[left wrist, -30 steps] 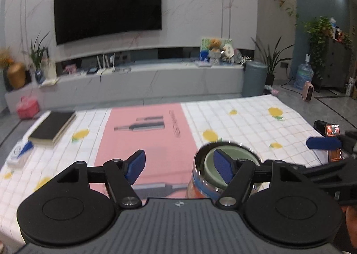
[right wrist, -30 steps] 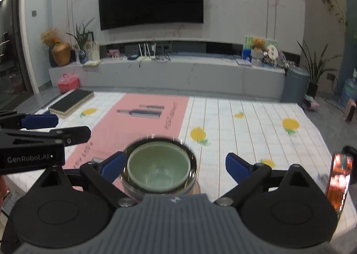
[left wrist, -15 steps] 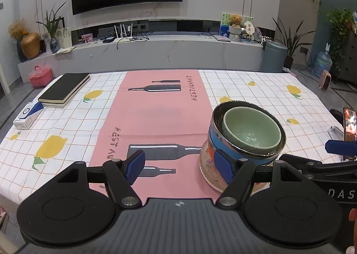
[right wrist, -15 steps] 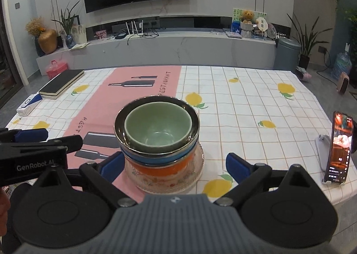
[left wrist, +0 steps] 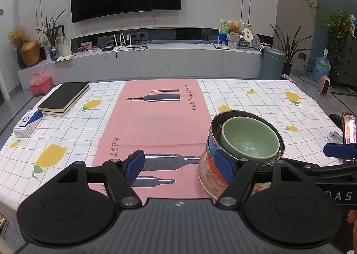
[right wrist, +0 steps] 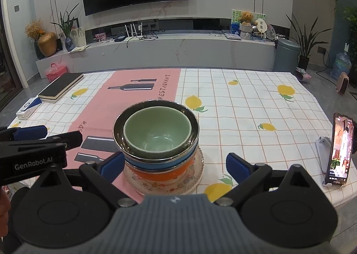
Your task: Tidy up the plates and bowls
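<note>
**Ana:** Bowls and plate sit as one stack near the front edge of the surface (right wrist: 245, 102): a green bowl (right wrist: 157, 130) nested in a steel bowl (right wrist: 118, 135), over a blue bowl (right wrist: 142, 163), an orange bowl (right wrist: 156, 174) and a patterned glass plate (right wrist: 196, 170).

**Ben:** Which step would you call this?

**Ana:** I judge the stacking done, or nearly. The right gripper (right wrist: 175, 165) has its jaws wide, one on each side of the stack's base, gripping nothing. The left gripper (left wrist: 180, 165) is also wide and empty; its right pad overlaps the stack's left side in its own view, though I cannot tell if it touches.

**Ben:** And next?

**Ana:** Probably backing both grippers away without nudging the stack. The green bowl sits off-centre inside the steel one, so a bump could tip it.

**Ben:** Any writing?

**Ana:** "GenRobot.AI" on the left gripper's body in the right wrist view; "AS" on the right gripper's body in the other. The pink runner (left wrist: 156, 126) reads "RESTAURANT". A lit phone (right wrist: 339, 151) stands at the right, its screen text too small to read.
</note>
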Demonstrator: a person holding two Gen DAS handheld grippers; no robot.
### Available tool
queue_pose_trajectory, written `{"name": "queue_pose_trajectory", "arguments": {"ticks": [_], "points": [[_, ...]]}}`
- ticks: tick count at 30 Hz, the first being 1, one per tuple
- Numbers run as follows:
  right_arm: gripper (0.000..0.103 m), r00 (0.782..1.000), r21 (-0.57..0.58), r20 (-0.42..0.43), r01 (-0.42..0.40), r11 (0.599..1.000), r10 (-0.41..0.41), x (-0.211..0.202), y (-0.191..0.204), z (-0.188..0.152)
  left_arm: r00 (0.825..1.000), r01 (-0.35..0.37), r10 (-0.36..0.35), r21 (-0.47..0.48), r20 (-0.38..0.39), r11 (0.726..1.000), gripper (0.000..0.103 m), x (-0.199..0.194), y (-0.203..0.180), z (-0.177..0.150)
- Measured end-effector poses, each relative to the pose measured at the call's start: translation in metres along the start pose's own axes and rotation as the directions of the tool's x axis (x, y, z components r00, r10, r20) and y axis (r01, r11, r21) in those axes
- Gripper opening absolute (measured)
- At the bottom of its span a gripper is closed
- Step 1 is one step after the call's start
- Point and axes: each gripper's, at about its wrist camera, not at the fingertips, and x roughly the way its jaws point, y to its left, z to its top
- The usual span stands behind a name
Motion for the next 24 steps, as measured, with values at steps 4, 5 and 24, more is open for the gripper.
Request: {"name": "queue_pose_trajectory", "arguments": {"ticks": [4, 5, 24], "points": [[0.096, 1.0, 0.0, 0.0, -0.001, 1.0, 0.001, -0.0001, 0.0002, -0.0002, 1.0, 0.002, -0.002, -0.001, 0.002, 1.0, 0.084, 0.0001, 0.0012, 0.0004], [0.096, 1.0, 0.0, 0.0, -0.001, 1.0, 0.001, -0.0002, 0.0003, -0.0002, 1.0, 0.002, -0.002, -0.001, 0.003, 1.0, 0.084, -0.0001, 0.0011, 0.0005], [0.096, 1.0, -0.008, 0.004, -0.005, 1.0, 0.005, -0.0017, 0.0005, 0.0022, 1.0, 0.002, -0.002, -0.001, 0.006, 1.0, 0.084, -0.0014, 0.0002, 0.0035]]}}
